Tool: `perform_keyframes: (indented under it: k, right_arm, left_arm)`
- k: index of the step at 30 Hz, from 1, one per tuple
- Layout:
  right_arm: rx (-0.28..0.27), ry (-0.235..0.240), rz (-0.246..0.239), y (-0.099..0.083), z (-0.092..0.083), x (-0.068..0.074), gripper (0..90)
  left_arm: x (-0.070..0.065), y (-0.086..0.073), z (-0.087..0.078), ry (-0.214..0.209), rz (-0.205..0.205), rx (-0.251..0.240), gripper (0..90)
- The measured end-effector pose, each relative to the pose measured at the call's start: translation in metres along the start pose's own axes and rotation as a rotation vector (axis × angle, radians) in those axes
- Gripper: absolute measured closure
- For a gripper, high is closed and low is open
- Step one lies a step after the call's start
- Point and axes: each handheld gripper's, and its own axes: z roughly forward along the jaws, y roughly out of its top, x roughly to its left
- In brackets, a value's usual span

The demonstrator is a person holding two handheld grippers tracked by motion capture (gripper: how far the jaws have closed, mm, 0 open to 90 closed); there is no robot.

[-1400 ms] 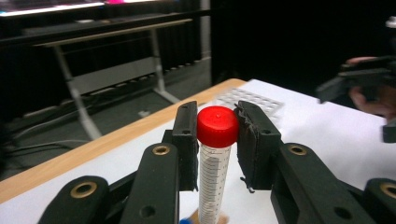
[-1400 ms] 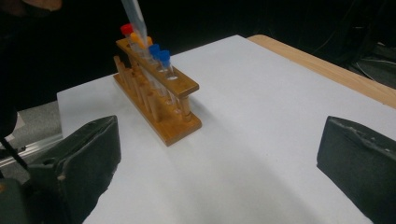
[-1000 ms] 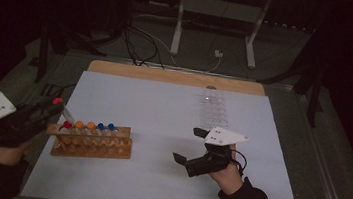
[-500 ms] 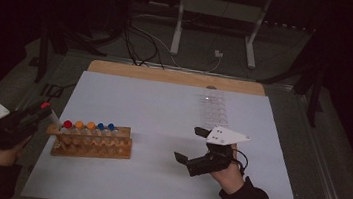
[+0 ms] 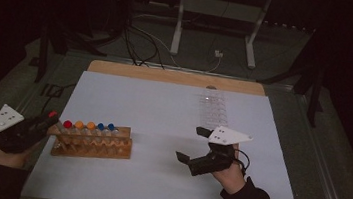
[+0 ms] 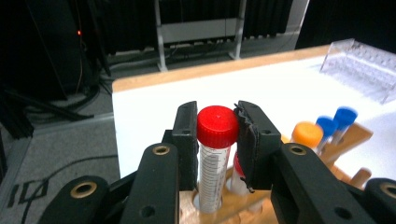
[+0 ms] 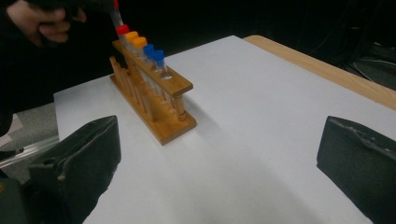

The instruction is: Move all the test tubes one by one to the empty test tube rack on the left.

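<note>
Left gripper [image 6: 217, 135] clamped on red-capped clear plastic tube [image 6: 215, 154], bottom entering end hole of slotted wooden rack [image 5: 93, 143]. Keep upright, lower straight, release once seated. Right gripper [image 5: 193, 143] spread wide, holding nothing.

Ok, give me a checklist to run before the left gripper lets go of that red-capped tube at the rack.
1. Grip: left gripper is shut on the red-capped tube, pads just below the cap. Ok.
2. Tube over a hole: its lower end enters the end hole of the rack. Ok.
3. Tube fully seated: the bottom is hidden behind the jaws. Cannot tell.
4. Tube angle: it stands close to upright between the pads. Ok.
5. Neighbours clear: a second red cap sits right beside the tube, behind one pad; whether they touch, cannot tell.
6. Right gripper out of the way: open, well off to the side of the rack. Ok.
</note>
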Motion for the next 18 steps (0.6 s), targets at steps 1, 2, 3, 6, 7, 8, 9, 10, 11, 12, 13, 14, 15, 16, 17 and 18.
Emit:
perform_keyframes:
  k: [1,2,3,6,7,8,9,10,11,12,13,14,15,16,17,18]
  right_arm:
    - [-0.001,-0.001,0.000,0.000,0.000,0.000,0.0]
    - [-0.002,-0.001,0.002,0.000,-0.001,0.000,0.0]
    - [-0.002,-0.002,0.004,0.000,-0.001,-0.001,0.0]
    - [-0.005,-0.003,0.006,0.001,-0.002,-0.001,0.0]
    - [-0.005,-0.003,0.005,0.001,-0.002,-0.001,0.0]
    - [-0.006,-0.004,0.004,0.001,-0.002,-0.001,0.0]
    - [-0.007,-0.003,0.005,0.001,-0.003,-0.001,0.0]
    - [-0.006,-0.004,0.004,0.001,-0.003,-0.001,0.0]
    - [-0.006,-0.005,0.004,0.001,-0.003,-0.001,0.0]
    - [-0.006,-0.005,0.006,0.001,-0.003,-0.001,0.0]
    - [-0.008,-0.006,0.006,0.001,-0.004,-0.001,0.0]
    - [-0.007,-0.006,0.006,0.001,-0.004,-0.001,0.0]
    - [-0.007,-0.006,0.004,0.001,-0.004,-0.001,0.0]
    - [-0.007,-0.007,0.003,0.001,-0.004,-0.001,0.0]
    - [-0.008,-0.006,0.005,0.001,-0.004,-0.001,0.0]
    - [-0.007,-0.005,0.005,0.001,-0.004,-0.001,0.0]
  left_arm:
    - [0.000,-0.002,0.001,-0.003,-0.004,0.007,71.6]
    - [0.000,-0.004,0.003,-0.004,-0.002,0.016,71.6]
    - [-0.001,-0.005,0.004,-0.001,0.000,0.025,71.6]
    - [-0.001,-0.006,0.008,-0.001,0.002,0.040,71.6]
    - [-0.001,-0.006,0.008,0.002,0.004,0.046,71.6]
    - [-0.001,-0.007,0.009,-0.003,0.001,0.046,71.6]
    - [-0.001,-0.008,0.010,-0.004,0.002,0.051,71.6]
    - [-0.002,-0.010,0.011,-0.004,0.003,0.053,71.6]
    - [-0.002,-0.011,0.011,-0.007,-0.001,0.057,71.5]
    - [-0.002,-0.013,0.012,-0.004,-0.002,0.061,71.5]
    - [-0.002,-0.014,0.013,-0.001,0.002,0.071,71.5]
    - [-0.003,-0.015,0.013,0.003,0.007,0.079,71.5]
    - [-0.003,-0.016,0.013,0.003,0.002,0.077,71.5]
    - [-0.002,-0.015,0.013,0.006,0.001,0.084,71.5]
    - [-0.003,-0.014,0.013,0.004,0.007,0.089,71.5]
    - [-0.003,-0.014,0.013,0.001,0.009,0.093,71.4]
